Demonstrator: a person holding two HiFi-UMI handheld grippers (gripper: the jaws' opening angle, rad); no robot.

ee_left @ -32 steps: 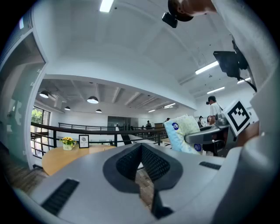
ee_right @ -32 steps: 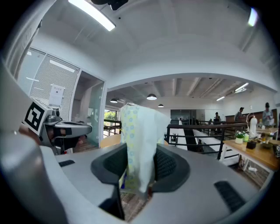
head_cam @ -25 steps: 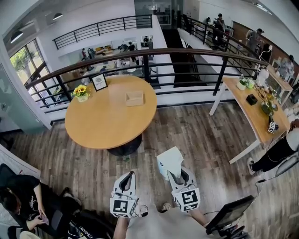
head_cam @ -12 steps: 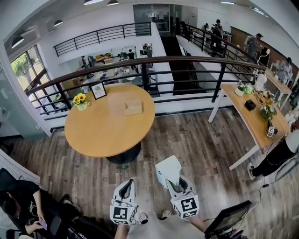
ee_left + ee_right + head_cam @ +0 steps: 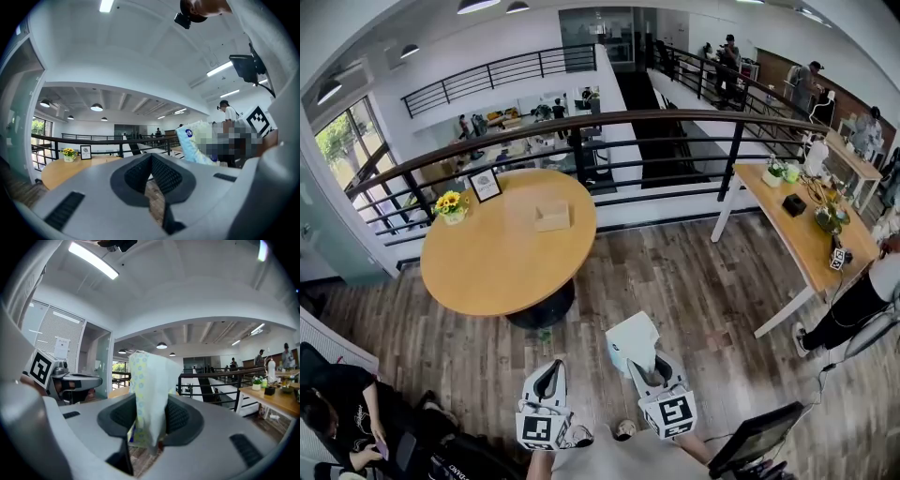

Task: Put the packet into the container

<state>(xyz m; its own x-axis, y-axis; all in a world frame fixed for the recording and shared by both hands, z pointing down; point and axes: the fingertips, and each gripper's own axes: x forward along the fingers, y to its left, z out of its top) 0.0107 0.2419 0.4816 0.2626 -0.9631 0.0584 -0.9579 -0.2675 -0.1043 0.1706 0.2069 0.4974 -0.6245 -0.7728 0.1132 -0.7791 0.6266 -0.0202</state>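
Packet point(image 5: 633, 342): lower centre, pinched upright by right hand-held gripper point(image 5: 647, 367) for carrying.
Left hand-held gripper point(image 5: 549, 379): beside it, closed, empty, spare.
Container point(image 5: 551, 217): upper left on table point(image 5: 487, 272), well apart, likely destination.

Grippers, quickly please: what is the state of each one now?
Left gripper: closed, empty.
Right gripper: closed on the pale, dotted soft plastic packet.

Office mezzanine with railing point(image 5: 581, 118), round table point(image 5: 502, 258) and desk point(image 5: 785, 228).
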